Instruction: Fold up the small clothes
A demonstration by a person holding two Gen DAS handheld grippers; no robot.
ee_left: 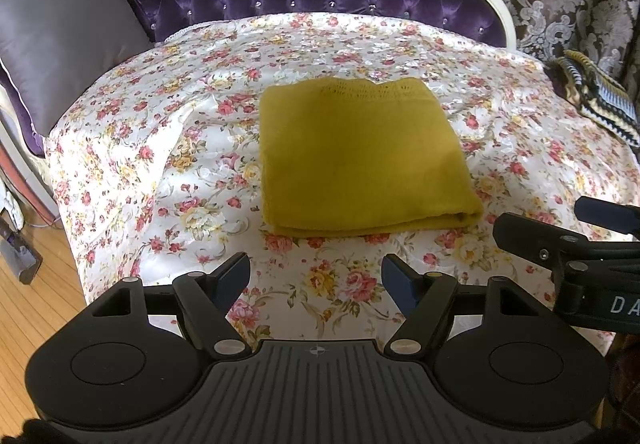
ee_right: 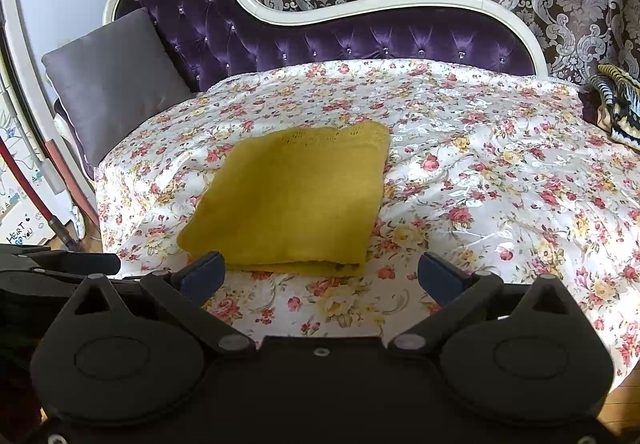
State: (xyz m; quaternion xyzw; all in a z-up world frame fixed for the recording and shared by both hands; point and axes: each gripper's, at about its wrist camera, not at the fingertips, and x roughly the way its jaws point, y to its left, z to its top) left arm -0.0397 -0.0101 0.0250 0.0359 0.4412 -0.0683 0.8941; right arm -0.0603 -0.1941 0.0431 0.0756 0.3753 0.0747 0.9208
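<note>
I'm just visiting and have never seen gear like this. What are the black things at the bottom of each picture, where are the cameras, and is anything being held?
They are hand-held grippers, one in each of a person's hands, each with a camera looking along its two fingers. One picture comes from the left gripper, the other from the right gripper. Both are open and hold nothing. Ahead, a folded yellow cloth lies on a flowered cover over a purple couch. A grey cushion leans at the left.

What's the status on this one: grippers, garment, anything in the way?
Left gripper open, right gripper open, both empty. Yellow garment folded flat on floral cover, just ahead of both. Nothing between grippers and garment.
</note>
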